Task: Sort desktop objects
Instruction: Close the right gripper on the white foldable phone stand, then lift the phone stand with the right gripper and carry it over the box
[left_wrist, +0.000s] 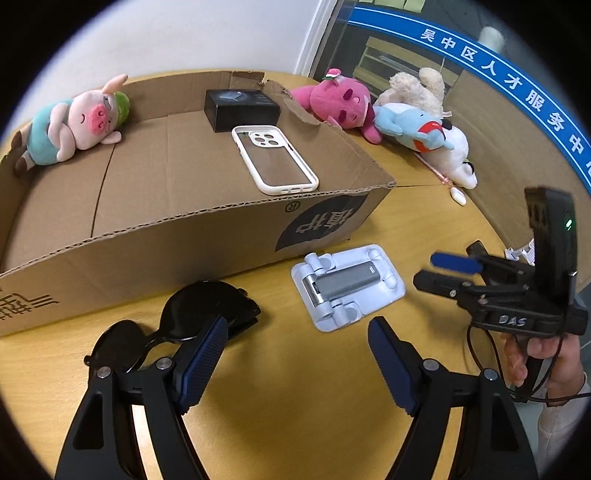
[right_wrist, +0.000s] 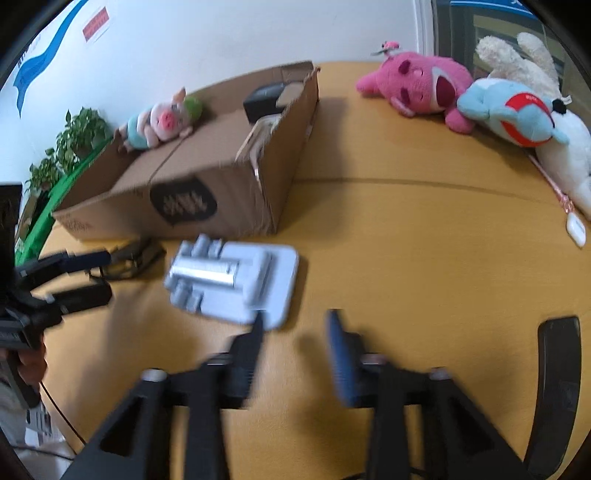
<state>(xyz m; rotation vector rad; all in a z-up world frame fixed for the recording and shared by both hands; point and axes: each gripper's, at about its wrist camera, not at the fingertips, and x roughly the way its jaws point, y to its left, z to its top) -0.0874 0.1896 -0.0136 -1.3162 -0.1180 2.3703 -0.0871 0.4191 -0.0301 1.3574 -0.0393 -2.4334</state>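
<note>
left wrist view: left gripper (left_wrist: 295, 332) low over the yellow table (left_wrist: 295, 398), jaws spread wide, nothing between the blue pads. black sunglasses (left_wrist: 173, 325) lying on the table just behind the left finger (left_wrist: 203, 354), close to the front wall of the cardboard box (left_wrist: 184, 236). white folding phone stand (left_wrist: 347, 286) flat on the table ahead of the jaws, right of the sunglasses, near the box corner. inside the box: clear phone case (left_wrist: 273, 158) with white rim, black small box (left_wrist: 242, 109) behind it, pig plush (left_wrist: 74, 125) at the far left end. outside the box at the far table edge: pink plush (left_wrist: 340, 101), blue plush (left_wrist: 410, 127) and white plush (left_wrist: 454, 155) piled together. right gripper (left_wrist: 432, 269) at the right side, held by a hand (left_wrist: 546, 358), jaws parted, nothing seen between them.

right wrist view (motion blur): right gripper (right_wrist: 295, 325) over the table (right_wrist: 406, 258), jaws partly apart, empty; left fingertip close to the near edge of the phone stand (right_wrist: 236, 280), contact not resolvable through blur. sunglasses (right_wrist: 129, 258) left of the stand, against the box (right_wrist: 184, 184). left gripper (right_wrist: 99, 273) at the left edge, near the sunglasses, jaws apart. pig plush (right_wrist: 162, 122) and black small box (right_wrist: 264, 98) in the box. pink plush (right_wrist: 417, 83), blue plush (right_wrist: 509, 110), white plush (right_wrist: 569, 158) at far right.
</note>
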